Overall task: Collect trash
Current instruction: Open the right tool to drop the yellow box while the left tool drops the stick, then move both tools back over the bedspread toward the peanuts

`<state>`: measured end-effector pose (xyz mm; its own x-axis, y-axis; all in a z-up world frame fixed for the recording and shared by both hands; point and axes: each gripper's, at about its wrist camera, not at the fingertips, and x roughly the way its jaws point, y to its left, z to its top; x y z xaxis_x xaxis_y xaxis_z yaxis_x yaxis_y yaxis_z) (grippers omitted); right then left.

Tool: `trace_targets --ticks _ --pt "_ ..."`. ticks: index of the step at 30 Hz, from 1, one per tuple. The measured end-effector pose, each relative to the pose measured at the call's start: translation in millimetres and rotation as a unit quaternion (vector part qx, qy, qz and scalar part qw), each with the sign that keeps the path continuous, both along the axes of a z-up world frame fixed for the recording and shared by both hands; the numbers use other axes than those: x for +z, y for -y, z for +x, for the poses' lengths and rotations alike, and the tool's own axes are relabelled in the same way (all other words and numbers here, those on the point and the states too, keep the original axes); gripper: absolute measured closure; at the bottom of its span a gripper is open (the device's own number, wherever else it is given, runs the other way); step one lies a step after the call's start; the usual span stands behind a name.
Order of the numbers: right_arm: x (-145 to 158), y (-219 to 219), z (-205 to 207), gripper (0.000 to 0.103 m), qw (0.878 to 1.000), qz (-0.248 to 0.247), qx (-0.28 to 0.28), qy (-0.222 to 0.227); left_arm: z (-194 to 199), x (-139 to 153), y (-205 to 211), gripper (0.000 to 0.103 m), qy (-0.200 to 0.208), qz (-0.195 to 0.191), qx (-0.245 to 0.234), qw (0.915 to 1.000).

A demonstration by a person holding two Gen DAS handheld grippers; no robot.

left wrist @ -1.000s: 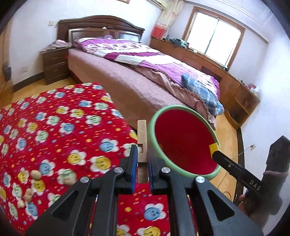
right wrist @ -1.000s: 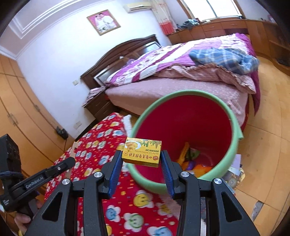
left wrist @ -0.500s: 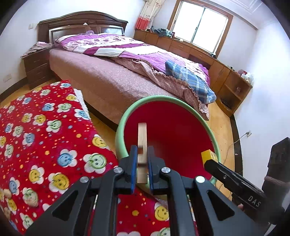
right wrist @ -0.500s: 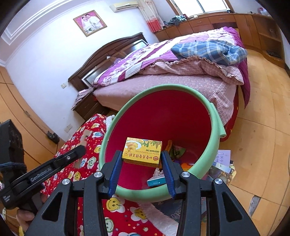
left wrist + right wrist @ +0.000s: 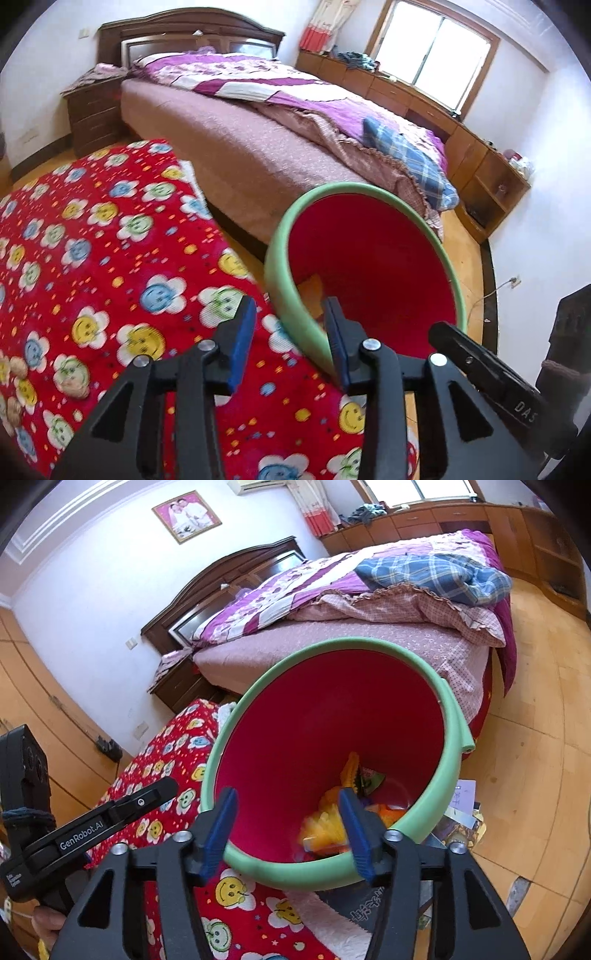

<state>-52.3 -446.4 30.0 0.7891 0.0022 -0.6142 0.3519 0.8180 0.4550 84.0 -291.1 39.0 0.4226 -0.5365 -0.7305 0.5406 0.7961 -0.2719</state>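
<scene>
Left gripper arm (image 5: 107,821), white print, right wrist view: "GenRobot.AI"
Same arm, lower end, small white print: too small to read
Right gripper arm (image 5: 517,398), white print, left wrist view: "DAS", cut off at the frame edge
Dark sheet (image 5: 364,910) under the bucket rim, white characters: upside down, not legible
White paper (image 5: 463,794) on the floor: handwriting, unreadable

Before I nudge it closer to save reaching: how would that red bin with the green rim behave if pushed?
The bin would probably slide easily: it looks like light plastic holding a few wrappers. Being tall, it may tip if pushed at the rim. The red blanket beside it might snag its base.
</scene>
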Motion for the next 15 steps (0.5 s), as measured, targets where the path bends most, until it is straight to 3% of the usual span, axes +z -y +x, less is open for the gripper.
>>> trace_targets --ticks 15 --pt "19.6 -57.7 2.6 0.037 0.998 -0.025 0.057 0.016 -26.0 12.3 -71.0 0.065 0.034 0.037 0.073 0.9961"
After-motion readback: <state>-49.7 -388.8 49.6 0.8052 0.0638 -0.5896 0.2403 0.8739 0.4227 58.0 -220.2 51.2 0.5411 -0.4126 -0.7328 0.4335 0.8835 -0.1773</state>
